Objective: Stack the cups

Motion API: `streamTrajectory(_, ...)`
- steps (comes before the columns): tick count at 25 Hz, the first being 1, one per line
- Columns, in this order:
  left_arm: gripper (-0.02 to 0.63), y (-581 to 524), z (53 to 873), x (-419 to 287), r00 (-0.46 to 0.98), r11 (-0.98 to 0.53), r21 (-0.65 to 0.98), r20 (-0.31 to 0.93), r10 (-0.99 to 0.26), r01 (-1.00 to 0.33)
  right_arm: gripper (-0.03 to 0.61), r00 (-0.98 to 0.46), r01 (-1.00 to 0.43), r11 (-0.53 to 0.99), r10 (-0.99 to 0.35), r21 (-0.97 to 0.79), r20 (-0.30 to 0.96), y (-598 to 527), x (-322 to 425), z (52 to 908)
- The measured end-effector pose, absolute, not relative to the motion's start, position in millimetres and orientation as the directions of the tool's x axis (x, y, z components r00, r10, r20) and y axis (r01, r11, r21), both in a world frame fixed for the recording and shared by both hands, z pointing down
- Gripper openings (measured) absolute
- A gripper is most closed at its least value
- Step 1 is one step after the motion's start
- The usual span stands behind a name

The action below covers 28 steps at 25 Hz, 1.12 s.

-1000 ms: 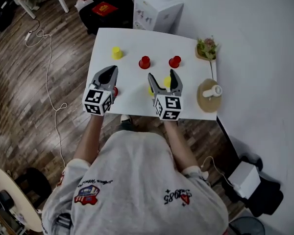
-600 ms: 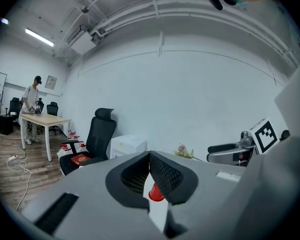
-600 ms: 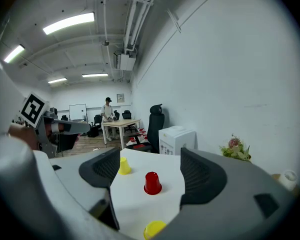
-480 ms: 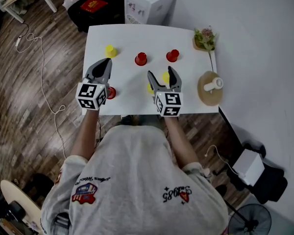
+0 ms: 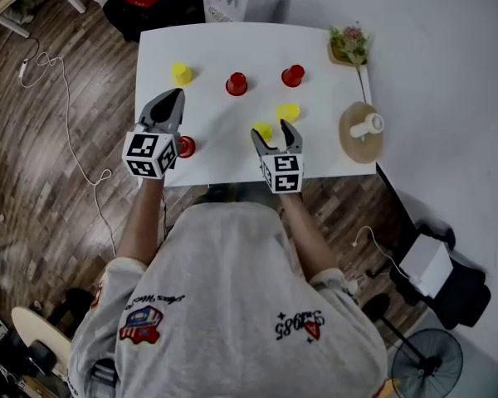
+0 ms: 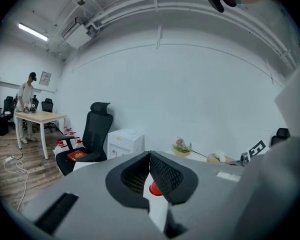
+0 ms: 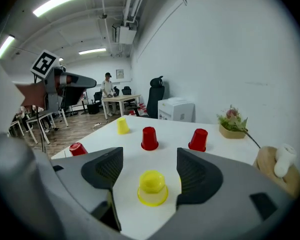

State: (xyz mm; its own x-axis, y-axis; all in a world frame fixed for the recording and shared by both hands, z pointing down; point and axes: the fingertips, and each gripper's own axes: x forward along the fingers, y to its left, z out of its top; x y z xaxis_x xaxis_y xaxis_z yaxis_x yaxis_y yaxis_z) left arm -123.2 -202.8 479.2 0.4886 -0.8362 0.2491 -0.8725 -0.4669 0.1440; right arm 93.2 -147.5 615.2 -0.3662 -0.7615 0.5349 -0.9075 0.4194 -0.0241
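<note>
Head view, steeply down on a smooth white rectangular table (image 5: pixel 232 44) over dark wood-plank flooring. Scattered across the top: six small tapered plastic cups, three yellow and three red.

Right gripper (image 5: pixel 274 131) at the near edge, grey jaws spread but closing, cross-hatched black pads flanking a translucent yellow cup (image 5: pixel 263 130) without touching it. Shown in the right gripper view as a squat cone, mouth down on the tabletop, with a faceted crown and a flared rim.

Left gripper (image 5: pixel 176 98) over the near left part of the table, jaws clenched tip to tip on nothing, mesh-textured pads meeting in a sharp point in the left gripper view. Just beside its marker cube, a glossy near red cup (image 5: pixel 185 146).

Just beyond the right gripper's right jaw, a second yellow cup (image 5: pixel 288 112). Farther back, a middle red cup (image 5: pixel 236 83) and a right-hand red cup (image 5: pixel 293 75), both mouth down and well apart. Near the far left corner, a third yellow cup (image 5: pixel 181 73).

Along the right edge, a round wooden disc (image 5: pixel 361 139) carrying a small white object, and beyond it a small planter (image 5: pixel 349 44) of leafy greenery.
</note>
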Motion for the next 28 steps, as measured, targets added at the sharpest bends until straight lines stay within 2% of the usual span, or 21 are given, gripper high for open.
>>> streamTrajectory(8, 0.006, -199, 499, -142, 0.469, -0.444, 0.15, 0.29, -0.834, -0.883, 0.305, -0.314, -0.91, 0.415, -0.693, 0.003, 0.649, -134, 92, 669)
streamTrajectory(15, 0.006, -199, 509, -161, 0.438, -0.411, 0.151, 0.312, -0.843, -0.899, 0.233, -0.258, -0.919, 0.39, -0.69, 0.048, 0.676, -134, 95, 691)
streamTrajectory(16, 0.006, -200, 510, -164, 0.434, -0.407, 0.152, 0.314, -0.844, -0.901, 0.214, -0.255, -0.92, 0.389, -0.691, 0.05, 0.677, -134, 95, 692)
streamTrajectory(28, 0.006, -220, 514, -179, 0.388, -0.356, 0.156, 0.319, -0.865, -0.921, 0.209, -0.29, -0.923, 0.383, -0.744, 0.029, 0.602, -198, 82, 660)
